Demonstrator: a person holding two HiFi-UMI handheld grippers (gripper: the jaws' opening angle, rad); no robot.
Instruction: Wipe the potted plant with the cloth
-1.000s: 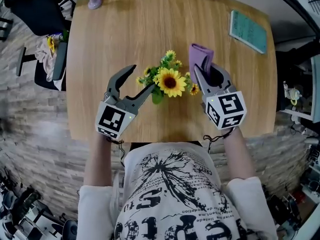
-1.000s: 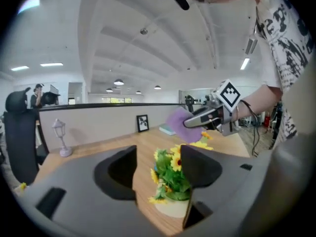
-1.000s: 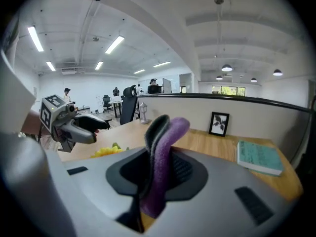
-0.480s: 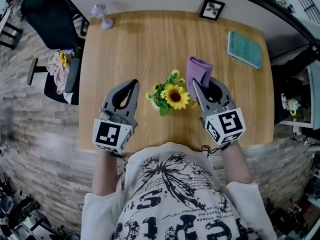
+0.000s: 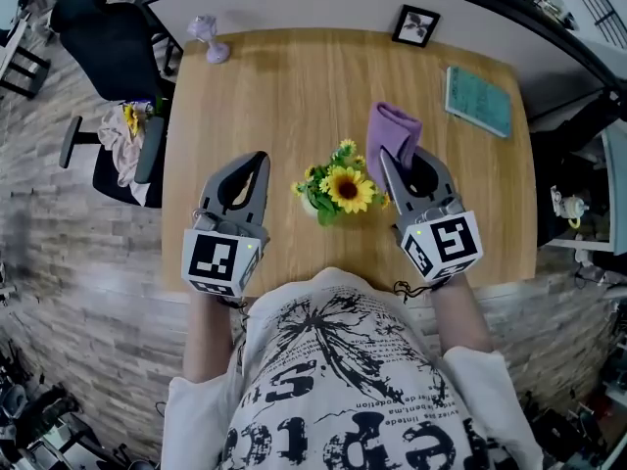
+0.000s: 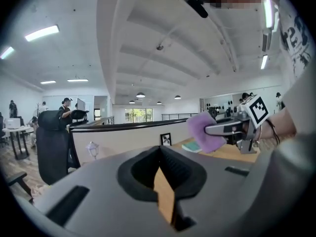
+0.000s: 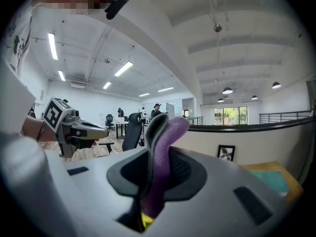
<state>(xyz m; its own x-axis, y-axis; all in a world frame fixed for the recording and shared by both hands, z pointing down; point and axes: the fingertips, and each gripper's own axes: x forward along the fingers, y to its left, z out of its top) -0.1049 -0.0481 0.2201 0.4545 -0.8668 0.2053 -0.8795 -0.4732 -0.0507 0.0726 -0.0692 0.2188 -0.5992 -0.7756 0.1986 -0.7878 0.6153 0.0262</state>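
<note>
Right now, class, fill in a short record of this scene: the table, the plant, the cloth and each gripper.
table: light wooden tabletop
plant: small potted sunflower plant, mid-table, between the grippers
cloth: purple cloth, clamped in right gripper
left gripper: shut, empty
far edge: teal book, framed picture

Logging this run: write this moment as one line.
left gripper: shut, empty | right gripper: shut on purple cloth | potted plant: on table, between both grippers
</note>
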